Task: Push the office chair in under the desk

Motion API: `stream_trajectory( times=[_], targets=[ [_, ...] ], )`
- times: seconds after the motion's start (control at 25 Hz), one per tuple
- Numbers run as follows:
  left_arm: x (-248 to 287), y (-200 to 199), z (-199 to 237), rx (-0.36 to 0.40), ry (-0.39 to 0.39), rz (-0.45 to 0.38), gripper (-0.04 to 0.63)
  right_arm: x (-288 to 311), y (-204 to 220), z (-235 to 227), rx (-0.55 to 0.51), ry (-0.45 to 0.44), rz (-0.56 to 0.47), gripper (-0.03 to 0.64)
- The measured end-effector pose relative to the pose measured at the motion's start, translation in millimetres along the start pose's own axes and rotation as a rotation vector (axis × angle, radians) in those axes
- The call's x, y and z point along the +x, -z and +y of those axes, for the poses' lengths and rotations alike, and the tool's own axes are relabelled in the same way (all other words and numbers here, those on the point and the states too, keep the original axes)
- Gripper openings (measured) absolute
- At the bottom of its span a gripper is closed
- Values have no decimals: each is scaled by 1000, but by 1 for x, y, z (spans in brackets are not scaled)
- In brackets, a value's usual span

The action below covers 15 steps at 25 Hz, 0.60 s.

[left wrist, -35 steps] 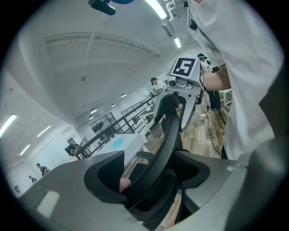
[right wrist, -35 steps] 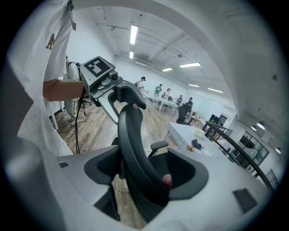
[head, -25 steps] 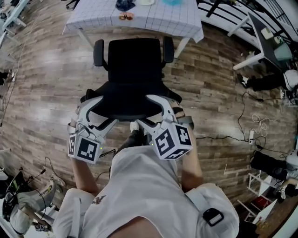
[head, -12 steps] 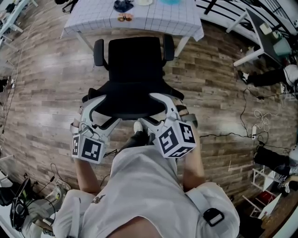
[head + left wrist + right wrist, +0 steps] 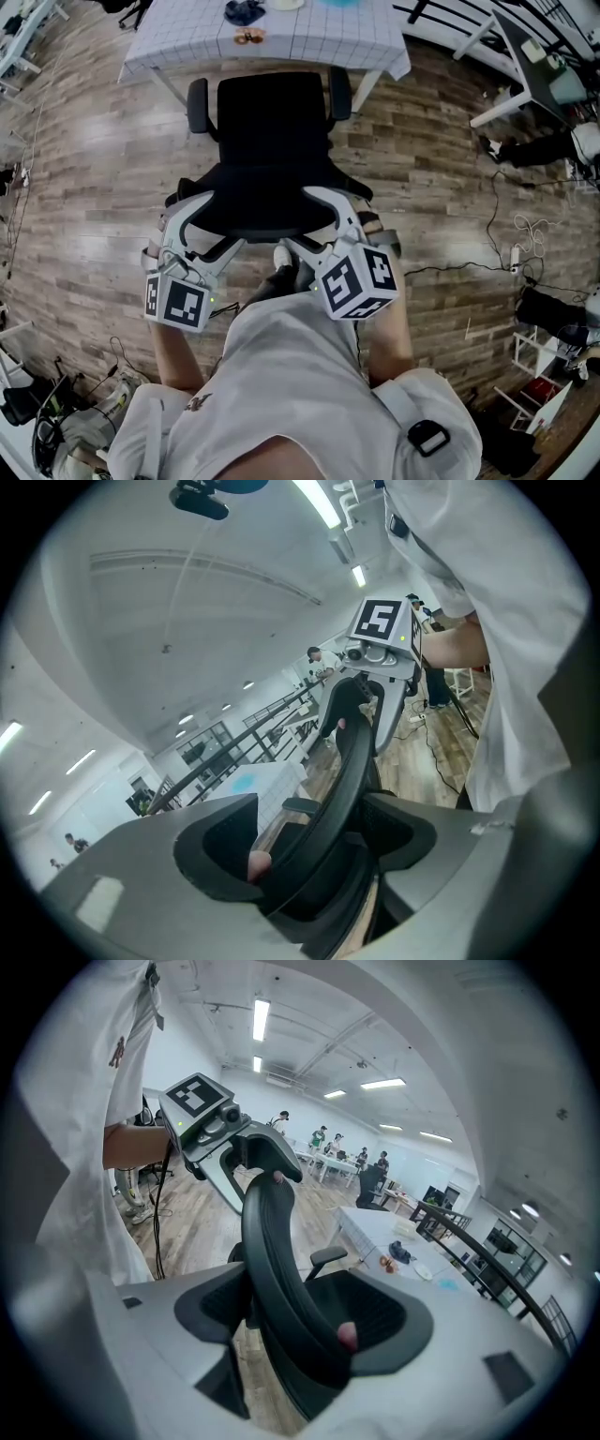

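Note:
A black office chair [image 5: 272, 117] stands on the wood floor, its seat facing the desk [image 5: 178, 42], which is draped in a white checked cloth. Its backrest [image 5: 262, 202] is nearest to me. My left gripper [image 5: 216, 223] straddles the left end of the backrest's top edge, with both jaws against it. My right gripper [image 5: 298, 221] clamps the right end the same way. In the left gripper view the backrest [image 5: 349, 761] runs between the left gripper's [image 5: 319, 847] jaws. In the right gripper view the backrest [image 5: 270, 1241] fills the right gripper's [image 5: 300, 1321] jaws.
Small items lie on the desk top [image 5: 246, 11]. Cables [image 5: 506, 253] trail over the floor at the right, near other furniture and bags [image 5: 548, 323]. More gear sits at the lower left [image 5: 37, 422]. The chair's armrests [image 5: 198, 103] flank the seat near the desk's legs.
Both grippers and the chair have edged slightly toward the desk. The hold on the backrest looks the same.

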<state>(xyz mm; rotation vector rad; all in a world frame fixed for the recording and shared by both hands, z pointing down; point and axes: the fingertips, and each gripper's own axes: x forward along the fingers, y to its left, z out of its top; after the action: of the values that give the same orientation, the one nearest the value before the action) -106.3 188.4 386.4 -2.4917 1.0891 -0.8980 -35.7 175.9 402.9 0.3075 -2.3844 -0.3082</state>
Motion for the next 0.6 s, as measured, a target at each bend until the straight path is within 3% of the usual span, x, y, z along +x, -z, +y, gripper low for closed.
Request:
stream_trajectory(
  times=[0.6],
  targets=[
    [14,7,21,-9,6,-1,347,16,0,-20,5,-18,37,324]
  ],
)
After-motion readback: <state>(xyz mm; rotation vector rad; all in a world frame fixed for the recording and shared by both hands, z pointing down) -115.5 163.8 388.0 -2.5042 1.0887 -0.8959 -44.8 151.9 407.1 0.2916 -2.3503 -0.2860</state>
